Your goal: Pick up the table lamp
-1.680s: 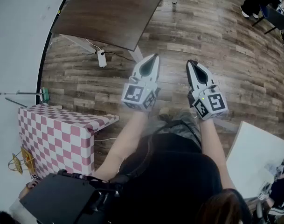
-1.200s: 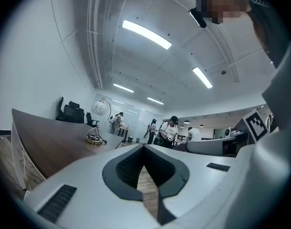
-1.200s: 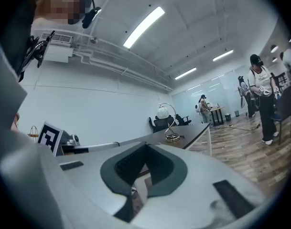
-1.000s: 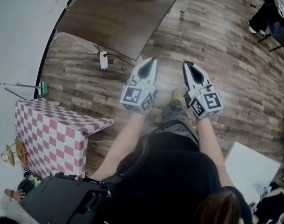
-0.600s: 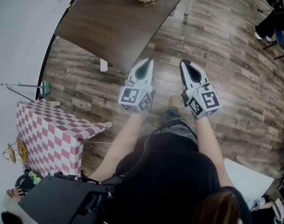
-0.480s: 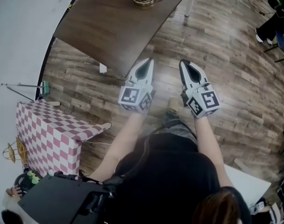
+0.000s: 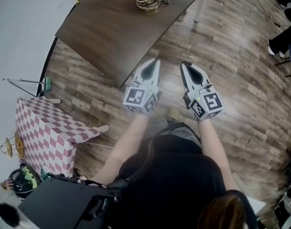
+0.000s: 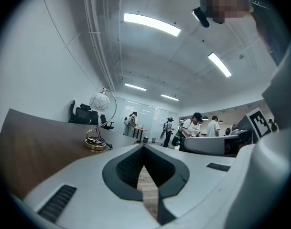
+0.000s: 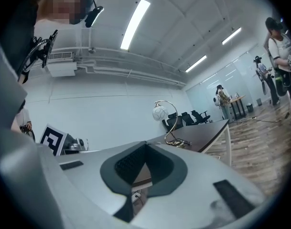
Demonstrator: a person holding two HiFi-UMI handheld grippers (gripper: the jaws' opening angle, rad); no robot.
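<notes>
Left gripper [image 7: 155, 64] and right gripper [image 7: 185, 66] both have their jaws pressed together, empty, pointing level toward the dark table [image 7: 107, 27]. The table lamp [image 7: 147, 0] stands upright on it, well ahead, slightly nearer the left gripper.

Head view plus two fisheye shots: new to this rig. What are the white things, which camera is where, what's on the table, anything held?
No robot: a person holds a two-jaw gripper in each hand. The head view looks down from the person's head at the white left gripper and right gripper. The other two pictures come from wide-angle cameras riding on the grippers, looking along their jaws. Both pairs of jaws are shut, with nothing held. Ahead is a dark table with the lamp on it: a globe on a curved arm over a gold base. Neither gripper touches it.
</notes>
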